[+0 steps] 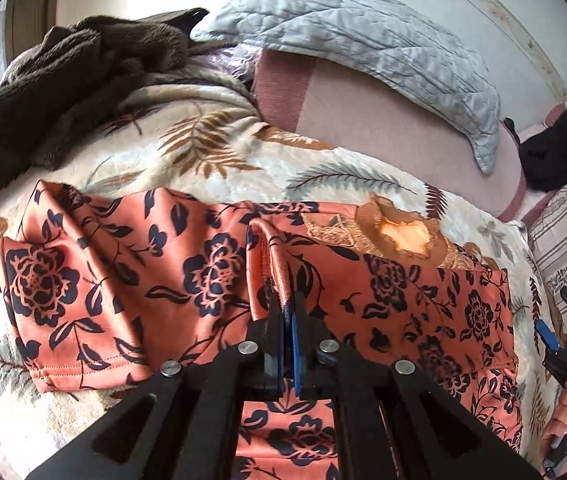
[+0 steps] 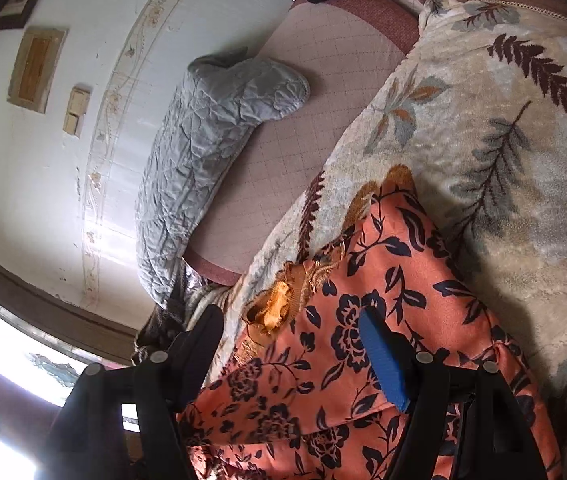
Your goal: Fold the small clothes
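A big bed (image 1: 383, 128) fills both views, with a pink quilted sheet on its bare part. On top of it lies a fluffy cream blanket (image 1: 211, 152) with brown and grey leaves on it. A grey quilted cover (image 1: 363, 40) lies bunched up on the pink sheet near the white wall. A dark brown furry blanket (image 1: 67, 76) sits in a heap at the far left of the bed, on the edge of the cream blanket.

The orange dress (image 1: 123, 272) with dark blue flowers is spread across the cream blanket, right in front of both cameras. It has gold lace at the neck (image 1: 387, 236), and the neck lies on the side away from the left camera.

The left gripper (image 1: 290, 312) is squeezed tight together. It pinches a raised fold of the orange dress near the middle, and the cloth stands up in a little ridge there.

The right gripper (image 2: 295, 344) is wide apart, with nothing between its two fingers. Its blue finger (image 2: 383, 360) is over the orange dress, and I cannot tell if it touches it. The other finger is off the edge of the cloth, out past the side of the bed.
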{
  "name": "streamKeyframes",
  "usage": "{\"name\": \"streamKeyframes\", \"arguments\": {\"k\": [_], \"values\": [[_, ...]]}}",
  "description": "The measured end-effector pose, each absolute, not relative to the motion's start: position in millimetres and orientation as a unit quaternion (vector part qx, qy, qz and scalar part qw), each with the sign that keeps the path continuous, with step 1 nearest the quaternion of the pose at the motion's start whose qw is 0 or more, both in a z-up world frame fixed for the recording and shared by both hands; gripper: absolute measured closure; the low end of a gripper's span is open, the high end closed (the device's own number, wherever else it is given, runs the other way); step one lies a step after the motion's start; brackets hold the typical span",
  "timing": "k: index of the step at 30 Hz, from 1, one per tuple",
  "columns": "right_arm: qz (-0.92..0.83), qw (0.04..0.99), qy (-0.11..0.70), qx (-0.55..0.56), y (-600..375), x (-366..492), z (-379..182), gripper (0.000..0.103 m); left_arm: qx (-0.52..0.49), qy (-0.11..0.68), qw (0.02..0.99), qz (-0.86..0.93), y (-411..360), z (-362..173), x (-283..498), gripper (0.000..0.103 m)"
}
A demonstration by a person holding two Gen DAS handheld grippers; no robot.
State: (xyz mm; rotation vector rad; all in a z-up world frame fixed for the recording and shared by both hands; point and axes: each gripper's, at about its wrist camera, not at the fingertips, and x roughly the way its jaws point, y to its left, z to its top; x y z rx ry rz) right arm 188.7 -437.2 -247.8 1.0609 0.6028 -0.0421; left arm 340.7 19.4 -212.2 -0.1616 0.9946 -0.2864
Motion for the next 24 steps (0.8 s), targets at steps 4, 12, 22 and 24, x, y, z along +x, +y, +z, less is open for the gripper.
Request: {"name": "streamKeyframes", "arguments": {"k": [4, 12, 22, 24], "values": [[-0.019, 0.811, 0.349, 0.469, -421.1, 208.3, -266.4, 0.029, -0.064, 0.543, 0.825, -0.143, 16.5, -242.6, 352.0, 0.099], [-0.067, 0.769, 0.441, 0.458, -421.4, 223.2, -302.7, 0.032, -0.119, 0.527, 0.836, -0.091, 69.7, -226.4, 354.3, 0.066], [0.104, 0.81, 0.376, 0.437, -336.7, 224.6, -252.3, 0.03, -0.225, 0.447, 0.861, 0.093, 224.9, -204.1, 296.3, 0.047], [0.164, 0.795, 0.379, 0.445, -295.5, 226.0, -251.3, 0.03, -0.242, 0.46, 0.848, 0.103, 238.8, -217.2, 295.5, 0.047]]}}
